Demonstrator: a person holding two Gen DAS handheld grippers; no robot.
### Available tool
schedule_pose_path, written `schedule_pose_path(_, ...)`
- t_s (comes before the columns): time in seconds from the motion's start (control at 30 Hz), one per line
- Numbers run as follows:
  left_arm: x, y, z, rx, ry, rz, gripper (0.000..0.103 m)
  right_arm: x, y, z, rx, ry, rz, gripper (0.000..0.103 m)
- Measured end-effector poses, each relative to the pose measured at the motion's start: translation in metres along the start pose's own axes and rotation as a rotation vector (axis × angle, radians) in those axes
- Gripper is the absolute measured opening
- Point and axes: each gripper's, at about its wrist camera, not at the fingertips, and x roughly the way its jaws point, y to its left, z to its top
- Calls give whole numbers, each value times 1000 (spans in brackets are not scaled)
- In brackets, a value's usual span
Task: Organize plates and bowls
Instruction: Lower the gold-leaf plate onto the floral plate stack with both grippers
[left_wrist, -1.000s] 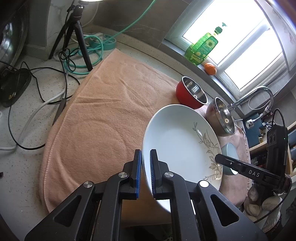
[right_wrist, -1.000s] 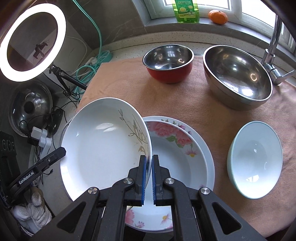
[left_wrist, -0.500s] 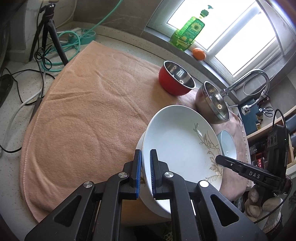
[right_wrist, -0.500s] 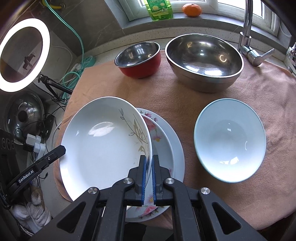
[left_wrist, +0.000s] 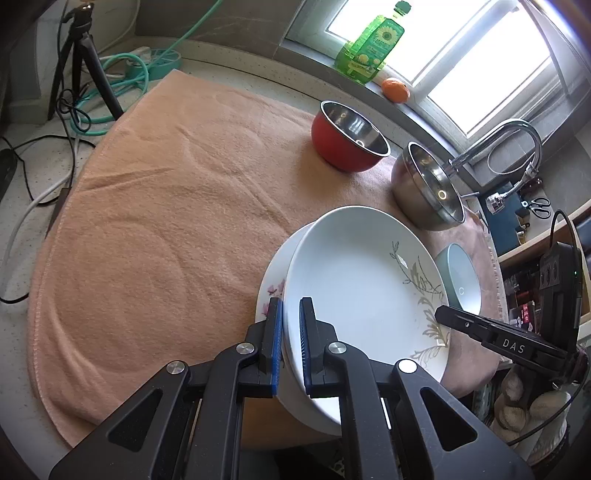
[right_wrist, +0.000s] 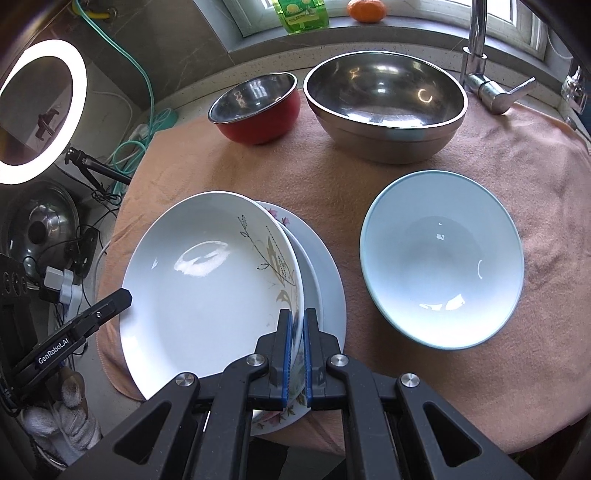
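Left wrist view: the left gripper is clamped on the near rim of the white leaf-patterned plate, which is held tilted above the floral plate on the peach towel. A red bowl and a steel bowl are seen beyond.

Right wrist view: the right gripper is closed on the same plate's opposite rim. A pale blue bowl is set apart to the right.

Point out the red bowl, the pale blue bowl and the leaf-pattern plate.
red bowl (right_wrist: 258, 122): right wrist view, outer red wall.
pale blue bowl (right_wrist: 439, 258): right wrist view, inner bottom.
leaf-pattern plate (right_wrist: 207, 288): right wrist view, white centre.
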Motion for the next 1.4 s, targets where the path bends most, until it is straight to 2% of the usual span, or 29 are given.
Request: schedule_pose_path(1.4,6,-2,-3,22,20,7,7,4,-7,-5,0,15,7,7)
